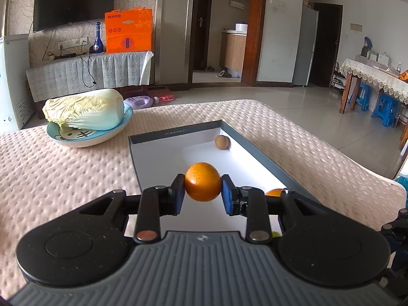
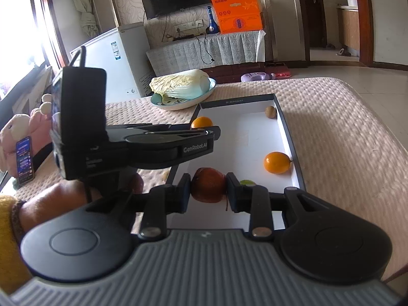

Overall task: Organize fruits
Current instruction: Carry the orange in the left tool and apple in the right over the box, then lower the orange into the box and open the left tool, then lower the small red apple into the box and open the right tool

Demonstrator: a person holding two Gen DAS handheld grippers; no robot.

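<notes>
Wall-mounted television [image 1: 74, 0] above draped cabinet [image 1: 86, 72], pale tiled floor [image 1: 293, 102].

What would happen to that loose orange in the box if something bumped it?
The orange is round and sits free on the smooth box floor, so it would probably roll. The low wall beside it should likely stop it.

A second orange [image 1: 274, 193] shows only as a sliver behind the left gripper's right-hand linkage; a small green fruit [image 2: 247, 182] peeks above the right gripper's fingers [image 2: 232, 193]. The held orange [image 2: 201, 122] sits half-hidden behind the left gripper [image 2: 209, 132]. Lettering on the box wall [image 1: 176, 131] is too small to read.
</notes>
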